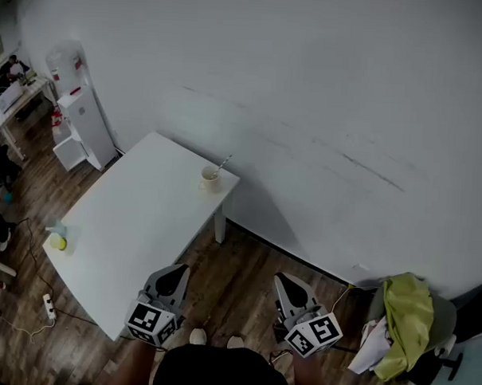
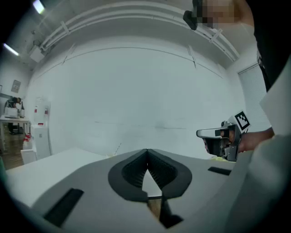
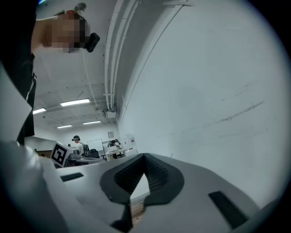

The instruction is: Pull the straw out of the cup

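Note:
A small pale cup (image 1: 210, 178) stands at the far corner of the white table (image 1: 136, 231), with a thin straw (image 1: 224, 162) leaning out of it up and to the right. Both grippers are held low, near the table's front end and far from the cup. The left gripper (image 1: 174, 273) has its jaws closed together on nothing, and so does the right gripper (image 1: 289, 284). In the left gripper view the straw (image 2: 117, 148) shows faintly far ahead, left of the closed left gripper (image 2: 146, 151). The right gripper (image 3: 144, 157) points toward the white wall.
A water dispenser (image 1: 83, 113) stands left of the table by the wall. A small yellow-green object (image 1: 58, 241) lies on the table's left edge. A chair with a yellow-green cloth (image 1: 407, 315) is at the right. A power strip (image 1: 48, 307) lies on the wood floor.

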Tool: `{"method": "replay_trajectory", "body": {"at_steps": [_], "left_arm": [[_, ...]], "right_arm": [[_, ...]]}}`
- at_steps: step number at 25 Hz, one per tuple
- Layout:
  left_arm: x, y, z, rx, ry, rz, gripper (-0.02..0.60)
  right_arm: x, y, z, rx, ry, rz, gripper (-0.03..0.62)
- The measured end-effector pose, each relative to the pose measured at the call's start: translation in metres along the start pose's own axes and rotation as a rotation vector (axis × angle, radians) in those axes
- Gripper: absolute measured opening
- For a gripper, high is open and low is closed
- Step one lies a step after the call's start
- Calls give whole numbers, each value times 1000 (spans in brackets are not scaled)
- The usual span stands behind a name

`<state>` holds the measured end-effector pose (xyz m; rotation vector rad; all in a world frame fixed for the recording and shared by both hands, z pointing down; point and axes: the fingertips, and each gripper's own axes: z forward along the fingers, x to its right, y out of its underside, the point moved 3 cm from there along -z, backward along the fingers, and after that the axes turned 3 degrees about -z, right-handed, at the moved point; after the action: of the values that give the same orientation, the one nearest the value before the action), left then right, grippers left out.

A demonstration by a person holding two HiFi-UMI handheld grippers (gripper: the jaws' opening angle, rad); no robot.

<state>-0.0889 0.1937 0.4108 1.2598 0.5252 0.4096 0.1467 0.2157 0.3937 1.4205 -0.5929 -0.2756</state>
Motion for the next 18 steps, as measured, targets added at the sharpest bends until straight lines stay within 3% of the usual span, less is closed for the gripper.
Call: {"method": "replay_trajectory", "body": {"at_steps": [18], "left_arm": [[22,10,9,-4,-59,-32,13]], "right_arm": [[31,8,-24,-2,-9,54,21]]}}
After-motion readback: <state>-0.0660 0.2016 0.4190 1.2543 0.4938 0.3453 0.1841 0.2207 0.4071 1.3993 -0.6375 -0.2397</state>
